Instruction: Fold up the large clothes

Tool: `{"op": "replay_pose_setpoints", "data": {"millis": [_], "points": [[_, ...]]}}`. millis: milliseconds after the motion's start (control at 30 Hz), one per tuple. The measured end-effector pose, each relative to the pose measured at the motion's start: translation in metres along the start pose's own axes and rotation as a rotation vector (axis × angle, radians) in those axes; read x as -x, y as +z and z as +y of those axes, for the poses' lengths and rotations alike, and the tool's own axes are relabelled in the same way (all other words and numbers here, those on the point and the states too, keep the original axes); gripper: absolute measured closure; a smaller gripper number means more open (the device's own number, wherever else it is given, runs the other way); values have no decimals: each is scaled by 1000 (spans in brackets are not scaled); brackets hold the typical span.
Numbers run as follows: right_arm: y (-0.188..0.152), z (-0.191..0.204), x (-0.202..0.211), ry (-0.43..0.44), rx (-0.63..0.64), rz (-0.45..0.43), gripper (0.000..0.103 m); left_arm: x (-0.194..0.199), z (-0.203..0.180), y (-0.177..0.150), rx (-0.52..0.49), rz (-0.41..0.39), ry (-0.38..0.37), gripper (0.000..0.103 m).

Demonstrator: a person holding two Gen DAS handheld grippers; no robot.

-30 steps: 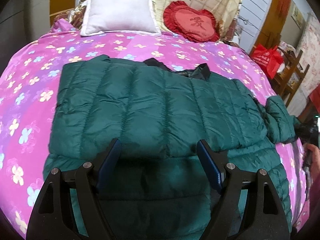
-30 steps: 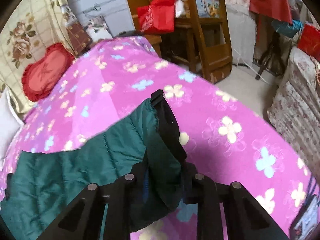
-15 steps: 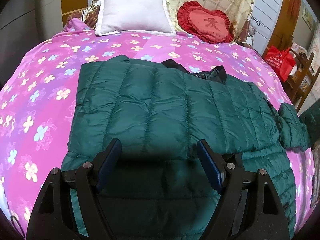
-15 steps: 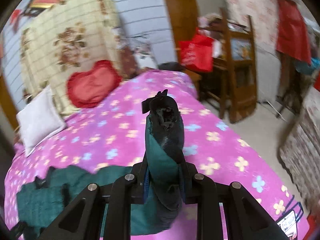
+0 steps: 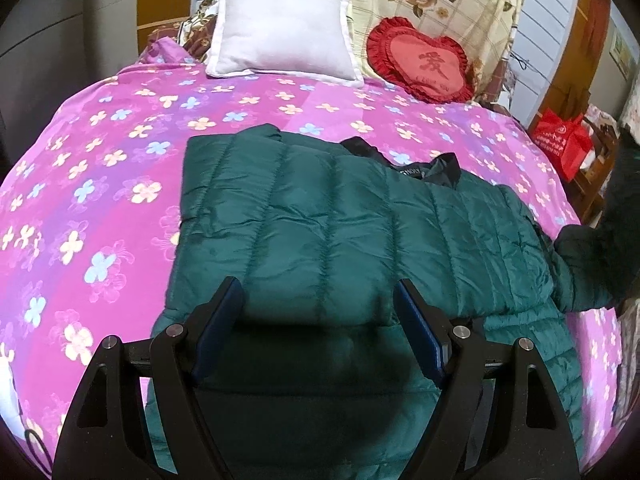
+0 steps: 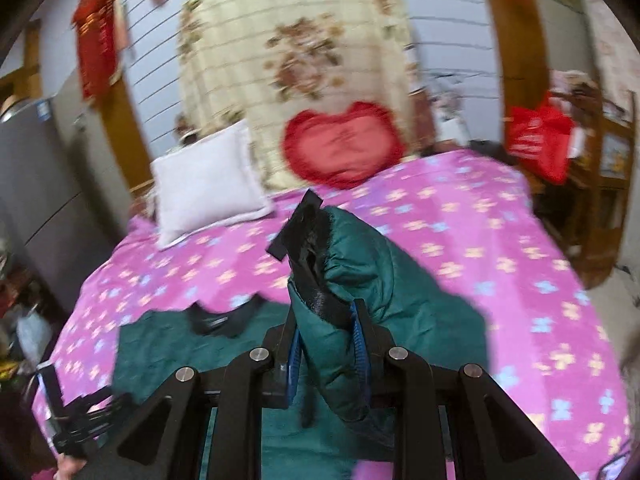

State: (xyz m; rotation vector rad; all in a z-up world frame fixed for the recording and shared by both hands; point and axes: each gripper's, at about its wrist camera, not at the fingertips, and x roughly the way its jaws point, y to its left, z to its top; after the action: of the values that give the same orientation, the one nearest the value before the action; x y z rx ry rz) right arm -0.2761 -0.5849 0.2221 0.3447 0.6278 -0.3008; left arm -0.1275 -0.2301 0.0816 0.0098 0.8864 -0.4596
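A dark green quilted jacket (image 5: 340,224) lies spread on the pink flowered bed, its left side folded over the body and its black collar (image 5: 436,168) toward the pillows. My left gripper (image 5: 320,320) is open and empty, hovering over the jacket's near hem. My right gripper (image 6: 326,344) is shut on the jacket's right sleeve (image 6: 344,280) near its black cuff (image 6: 300,224) and holds it raised above the jacket's body (image 6: 168,344). The lifted sleeve shows at the right edge of the left wrist view (image 5: 592,264).
A white pillow (image 5: 280,36) and a red heart cushion (image 5: 424,64) lie at the head of the bed (image 5: 100,200). A red bag (image 5: 560,140) and wooden furniture (image 6: 600,184) stand off the bed's right side. My left gripper also shows low left in the right wrist view (image 6: 76,412).
My right gripper has lifted the sleeve off the bed and swung it left toward the jacket's body. My left gripper has drifted left, staying open over the hem.
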Motion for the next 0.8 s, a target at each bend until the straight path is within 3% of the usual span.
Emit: {"op": "replay_pose_setpoints", "data": {"millis": [167, 233, 300, 400, 500, 533, 567, 633, 800], "points": [[-17, 56, -45, 112, 38, 81, 81, 3, 8, 0, 15, -4, 2, 24], [-27, 81, -65, 162, 52, 119, 89, 3, 12, 1, 23, -4, 3, 24], [-36, 104, -82, 193, 77, 145, 90, 3, 16, 2, 37, -3, 2, 24], [-47, 134, -105, 185, 132, 178, 90, 2, 22, 3, 56, 7, -1, 24], [-50, 139, -115, 167, 156, 204, 89, 3, 27, 5, 71, 5, -12, 24], [-49, 136, -116, 138, 172, 207, 83, 3, 28, 5, 70, 3, -10, 24], [-49, 133, -114, 107, 184, 202, 63, 3, 28, 6, 68, 2, -7, 24], [-50, 116, -106, 51, 183, 184, 40, 2, 30, 6, 72, 6, -6, 24], [-55, 54, -86, 17, 57, 210, 36, 1, 32, 5, 81, 10, -9, 24]]}}
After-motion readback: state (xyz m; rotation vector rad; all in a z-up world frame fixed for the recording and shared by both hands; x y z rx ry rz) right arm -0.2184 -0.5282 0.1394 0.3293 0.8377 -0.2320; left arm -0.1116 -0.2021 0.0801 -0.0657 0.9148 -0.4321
